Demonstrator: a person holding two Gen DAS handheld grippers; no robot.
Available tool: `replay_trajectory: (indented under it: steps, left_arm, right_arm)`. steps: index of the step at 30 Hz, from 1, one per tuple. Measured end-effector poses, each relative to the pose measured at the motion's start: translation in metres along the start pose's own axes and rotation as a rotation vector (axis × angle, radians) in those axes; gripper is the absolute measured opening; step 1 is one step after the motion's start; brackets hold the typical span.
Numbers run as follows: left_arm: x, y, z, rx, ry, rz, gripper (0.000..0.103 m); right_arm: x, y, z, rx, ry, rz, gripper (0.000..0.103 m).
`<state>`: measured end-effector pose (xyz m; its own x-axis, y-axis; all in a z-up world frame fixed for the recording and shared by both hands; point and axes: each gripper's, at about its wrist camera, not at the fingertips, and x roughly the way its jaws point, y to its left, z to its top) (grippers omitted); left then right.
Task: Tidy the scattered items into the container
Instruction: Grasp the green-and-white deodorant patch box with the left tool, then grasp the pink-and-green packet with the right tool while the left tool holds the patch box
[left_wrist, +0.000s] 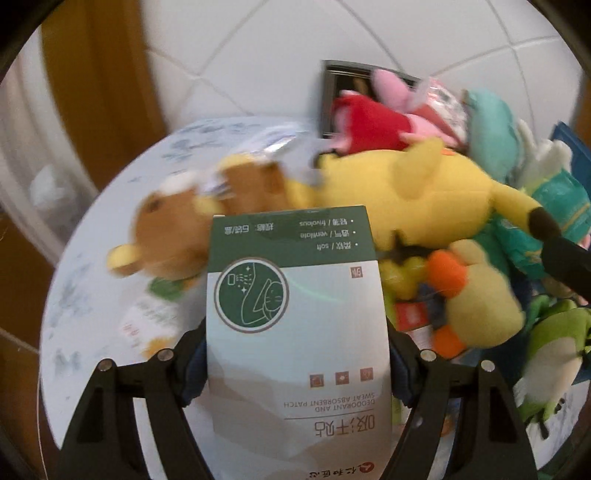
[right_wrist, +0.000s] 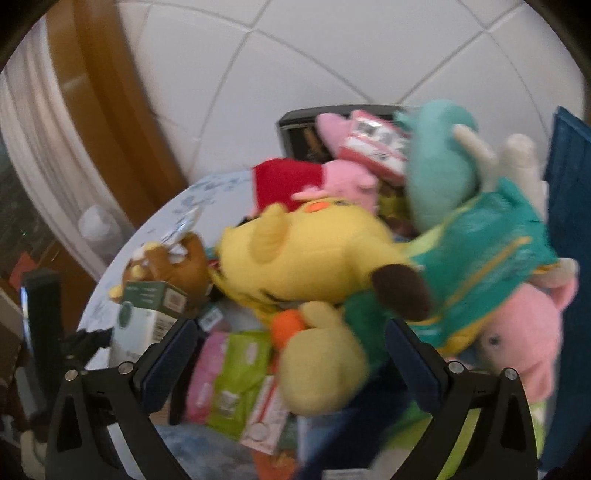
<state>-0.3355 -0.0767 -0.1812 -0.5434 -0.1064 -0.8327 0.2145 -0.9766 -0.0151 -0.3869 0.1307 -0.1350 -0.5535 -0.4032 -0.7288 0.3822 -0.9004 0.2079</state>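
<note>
The round table (left_wrist: 66, 295) with its white, blue-grey marbled top carries nearly everything, and most of it is heaped toward the far right. I judge the container to be the dark box (left_wrist: 334, 96) at the back edge, already buried under soft toys, though the blur keeps me from being sure of its shape.

Biggest in the heap is the yellow plush (left_wrist: 424, 188), lying on its side across the middle, with a brown bear plush (left_wrist: 166, 229) at its left end and a small yellow duck (left_wrist: 480, 295) with an orange bill in front of it.

The step in hand is a carry. My left gripper (left_wrist: 299, 365) is clamped on 1 item, the green-and-white patch box (left_wrist: 295, 314), pads pressing its 2 long sides, the box clear of the tabletop. From the other camera it shows at the left of the heap, in front of the bear.

My right gripper (right_wrist: 291, 365) stands with jaws apart and nothing between them, hanging over the duck and some flat packets (right_wrist: 236, 376).

Next, I think, the box needs to travel up and over the plush toward the dark box, then be let go where a gap shows, since the pile could shed it.
</note>
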Motion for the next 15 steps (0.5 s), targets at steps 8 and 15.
replay_trajectory:
  steps: [8, 15]
  left_arm:
    - [-0.005, 0.069, -0.031, -0.104, 0.021, 0.098, 0.077]
    - [0.003, 0.122, -0.049, -0.086, 0.054, 0.085, 0.077]
  right_arm:
    - [0.040, 0.064, -0.013, -0.112, 0.077, 0.078, 0.069]
    - [0.091, 0.090, -0.042, -0.075, 0.198, 0.021, 0.069]
